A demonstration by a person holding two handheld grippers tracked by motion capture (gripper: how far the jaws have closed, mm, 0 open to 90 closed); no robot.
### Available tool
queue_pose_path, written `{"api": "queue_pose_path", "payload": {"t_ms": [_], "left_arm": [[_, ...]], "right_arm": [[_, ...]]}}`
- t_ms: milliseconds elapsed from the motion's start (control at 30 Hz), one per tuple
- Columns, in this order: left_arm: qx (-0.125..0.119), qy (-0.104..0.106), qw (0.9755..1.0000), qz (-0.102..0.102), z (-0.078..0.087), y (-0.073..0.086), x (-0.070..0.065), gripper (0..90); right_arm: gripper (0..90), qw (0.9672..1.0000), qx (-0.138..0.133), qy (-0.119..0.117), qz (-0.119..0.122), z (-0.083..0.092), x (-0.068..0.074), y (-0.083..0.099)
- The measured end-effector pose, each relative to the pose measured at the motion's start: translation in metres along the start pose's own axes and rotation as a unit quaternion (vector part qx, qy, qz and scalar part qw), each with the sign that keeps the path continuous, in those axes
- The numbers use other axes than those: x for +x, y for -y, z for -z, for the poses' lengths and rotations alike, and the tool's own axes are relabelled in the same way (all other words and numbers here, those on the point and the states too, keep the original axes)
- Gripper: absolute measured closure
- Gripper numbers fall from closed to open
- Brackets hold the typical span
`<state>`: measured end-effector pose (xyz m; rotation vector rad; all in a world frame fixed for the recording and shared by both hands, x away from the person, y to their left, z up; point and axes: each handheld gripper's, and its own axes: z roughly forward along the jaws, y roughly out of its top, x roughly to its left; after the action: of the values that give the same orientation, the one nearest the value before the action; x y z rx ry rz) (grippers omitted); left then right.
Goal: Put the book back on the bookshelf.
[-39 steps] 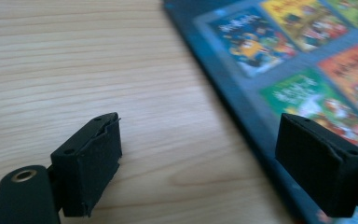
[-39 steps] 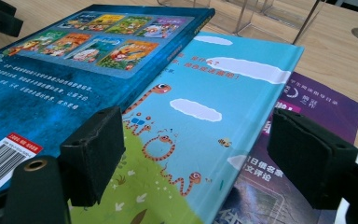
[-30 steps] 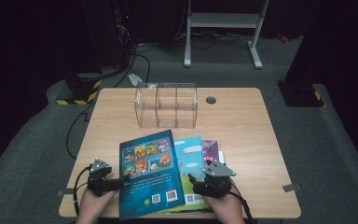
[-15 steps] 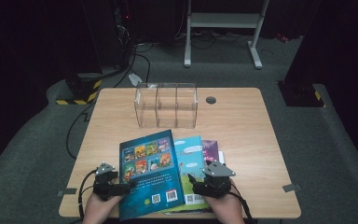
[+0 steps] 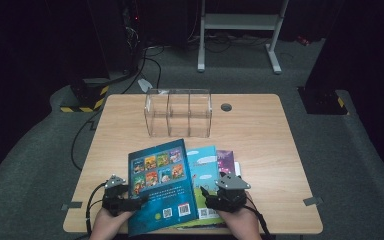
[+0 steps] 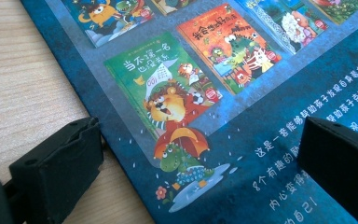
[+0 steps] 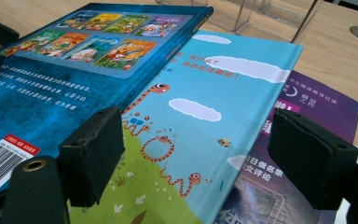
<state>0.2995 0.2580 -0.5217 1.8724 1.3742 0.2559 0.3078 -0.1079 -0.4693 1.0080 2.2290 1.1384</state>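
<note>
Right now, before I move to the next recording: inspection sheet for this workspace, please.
Surface: wooden table, grommet hole near the far edge.
Job's things: dark blue book on top of a light blue book and a purple book, fanned at the near edge.
Clutter: clear three-bay organiser, nothing seen inside.
Grippers: left gripper at the dark blue book's left edge, jaws just been opening, astride that edge; right gripper open over the light blue book.
Cables: black cables left of the table.
Surroundings: grey carpet; white stand behind.

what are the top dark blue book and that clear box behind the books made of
Dark blue book: seemingly glossy coated paper or card; light glares off its printed cover. Clear box: probably acrylic or similar hard plastic; the table shows through its walls.
</note>
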Motion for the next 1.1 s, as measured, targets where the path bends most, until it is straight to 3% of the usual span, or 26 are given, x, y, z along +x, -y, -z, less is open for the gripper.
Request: {"api": "queue_pose_path", "payload": {"t_ms": [1100], "left_arm": [[0.002, 0.005, 1.0, -0.005, -0.0025, -0.002, -0.0059, 0.6]], "right_arm": [[18.4, 1.0, -0.003, 0.004, -0.001, -0.0002, -0.0005, 0.0008]]}}
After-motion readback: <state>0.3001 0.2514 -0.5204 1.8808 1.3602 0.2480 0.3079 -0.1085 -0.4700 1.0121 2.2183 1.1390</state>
